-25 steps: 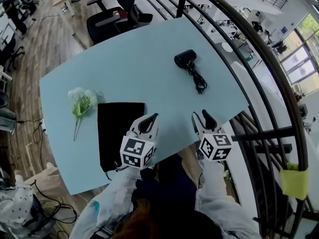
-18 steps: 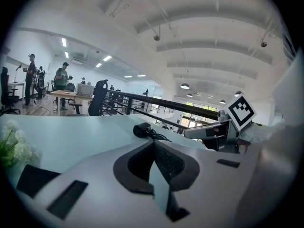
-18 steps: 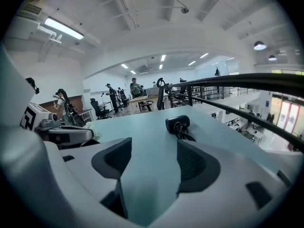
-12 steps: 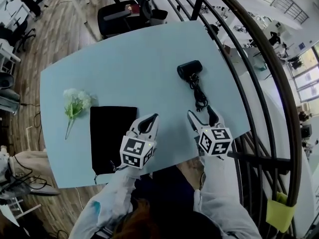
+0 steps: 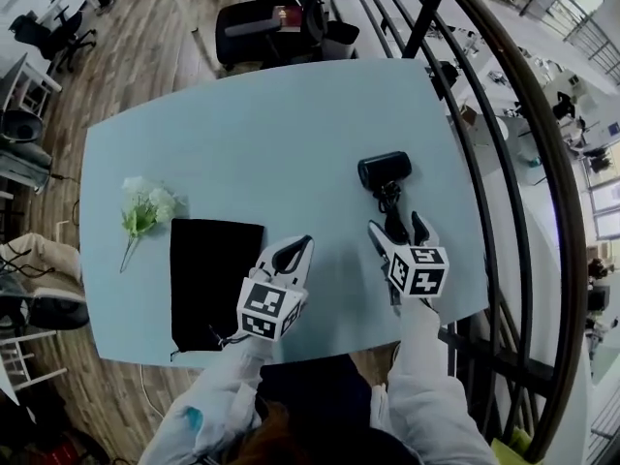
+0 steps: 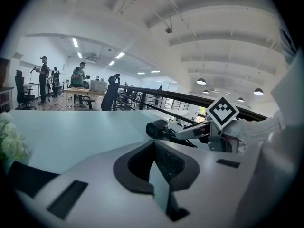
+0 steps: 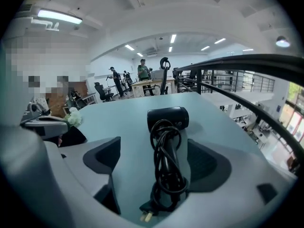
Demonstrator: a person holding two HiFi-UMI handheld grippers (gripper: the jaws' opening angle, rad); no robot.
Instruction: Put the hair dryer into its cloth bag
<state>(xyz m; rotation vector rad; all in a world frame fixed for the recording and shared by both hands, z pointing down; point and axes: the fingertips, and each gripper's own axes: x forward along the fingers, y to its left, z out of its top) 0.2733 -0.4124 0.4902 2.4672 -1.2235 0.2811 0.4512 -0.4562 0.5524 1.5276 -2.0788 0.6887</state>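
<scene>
Pale blue tabletop, near edge: we hold left gripper, jaws pressed together, empty, beside black cloth bag. Our right gripper jaws just been opening wide; hair dryer lies between them, unpressed, toward right edge.

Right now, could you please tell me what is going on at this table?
A person holds a claw in each hand. The right claw, its jaws having just been opening, straddles the cord-wrapped handle of the black hair dryer on the table without gripping it. The left claw is shut and empty beside the flat black cloth bag.
</scene>
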